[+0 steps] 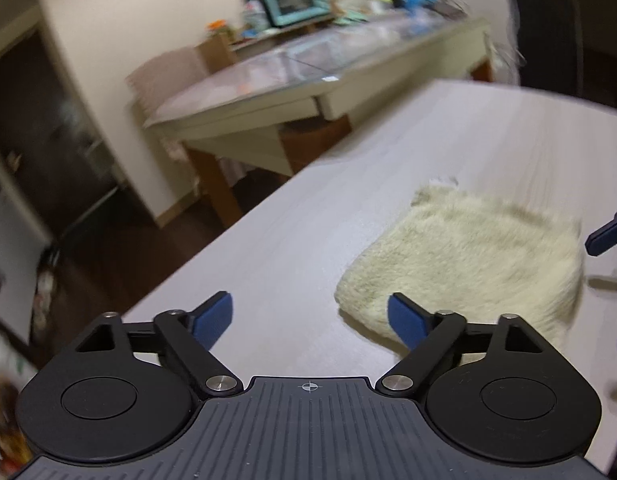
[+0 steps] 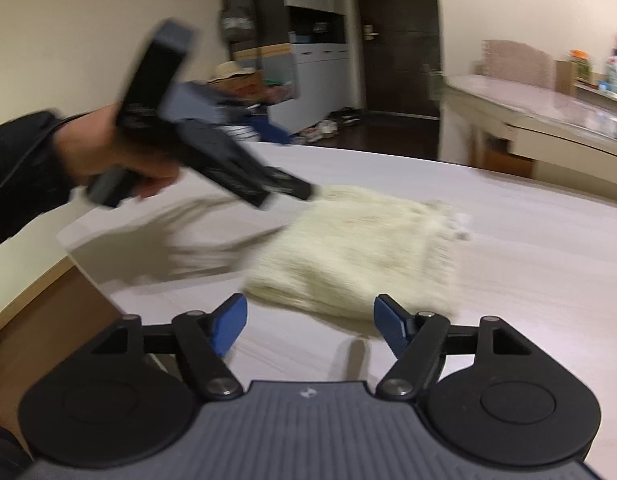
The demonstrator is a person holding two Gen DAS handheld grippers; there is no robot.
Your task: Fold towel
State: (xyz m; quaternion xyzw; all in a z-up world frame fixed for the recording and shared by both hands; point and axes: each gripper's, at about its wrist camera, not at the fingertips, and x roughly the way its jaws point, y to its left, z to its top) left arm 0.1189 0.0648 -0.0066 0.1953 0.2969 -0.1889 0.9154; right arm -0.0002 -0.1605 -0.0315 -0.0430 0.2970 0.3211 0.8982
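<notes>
Standing wide apart with nothing between them, the jaws of the left gripper (image 1: pixel 310 318) hover over the pale wood-grain bench (image 1: pixel 292 240), its right blue pad overlapping the near corner of the cream fluffy folded towel (image 1: pixel 464 256). The right gripper (image 2: pixel 310 324) also has its jaws spread and empty, just short of the towel's near edge. Both views are blurred. In the right wrist view a hand (image 2: pixel 108 148) in a black sleeve holds the left gripper above the towel's far side.
</notes>
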